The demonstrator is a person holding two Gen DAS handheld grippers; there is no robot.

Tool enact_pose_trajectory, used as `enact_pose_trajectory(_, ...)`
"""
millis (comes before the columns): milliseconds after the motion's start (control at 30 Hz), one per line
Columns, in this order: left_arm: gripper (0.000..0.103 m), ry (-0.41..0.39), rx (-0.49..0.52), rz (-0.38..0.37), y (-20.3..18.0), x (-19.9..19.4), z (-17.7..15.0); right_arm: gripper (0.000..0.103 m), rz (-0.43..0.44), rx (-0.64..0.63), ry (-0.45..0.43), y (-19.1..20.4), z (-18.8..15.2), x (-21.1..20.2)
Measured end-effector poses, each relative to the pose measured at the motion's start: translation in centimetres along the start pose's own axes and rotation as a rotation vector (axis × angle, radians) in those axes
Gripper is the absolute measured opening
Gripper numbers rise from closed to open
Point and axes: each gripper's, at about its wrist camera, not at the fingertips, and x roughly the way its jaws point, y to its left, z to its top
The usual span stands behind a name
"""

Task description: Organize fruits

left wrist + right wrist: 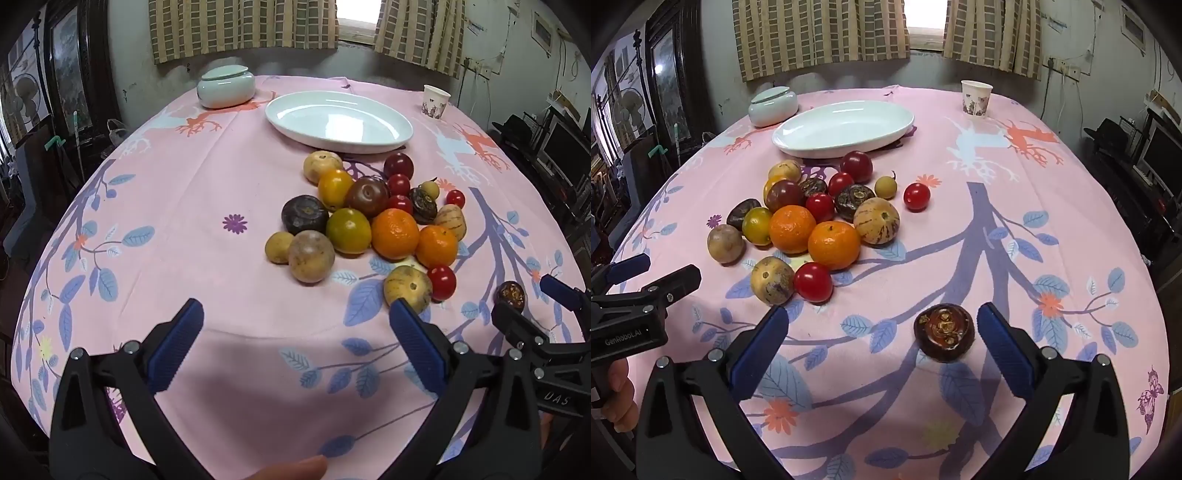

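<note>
Both tools are hanging wide open over the counter (1015, 229), nothing between their blue pads. Our right tool (882, 332) is tilting down at a dark brown water chestnut (944, 333) lying alone, close in front of its pads and well apart from the pile. Our left tool (295, 328) is pointing at bare cloth, the fruit heap ahead to its right: two mandarins (395, 233), cherry tomatoes (441, 282), striped pepino melons (407, 287). Beyond the heap the white oval dish (388, 146) is sitting empty. We're judging the chestnut small, hard, light and prone to roll, so we're favouring its rounded flanks. Tomatoes will probably want a gentle squeeze; the mandarins look the firmest of the lot.
</note>
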Motion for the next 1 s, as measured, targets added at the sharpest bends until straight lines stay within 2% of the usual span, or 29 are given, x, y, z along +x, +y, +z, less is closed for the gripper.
enact_pose_trajectory(333, 0.101, 0.019, 0.005, 0.006, 0.1, 1.2, -0.3, 0.102, -0.009, -0.008, 0.020, 0.3, -0.1, 1.4)
enact_pose_trajectory(1000, 0.101, 0.000, -0.008, -0.019, 0.0, 0.0, -0.2, 0.102, 0.006, 0.001, 0.016, 0.4, -0.1, 0.6)
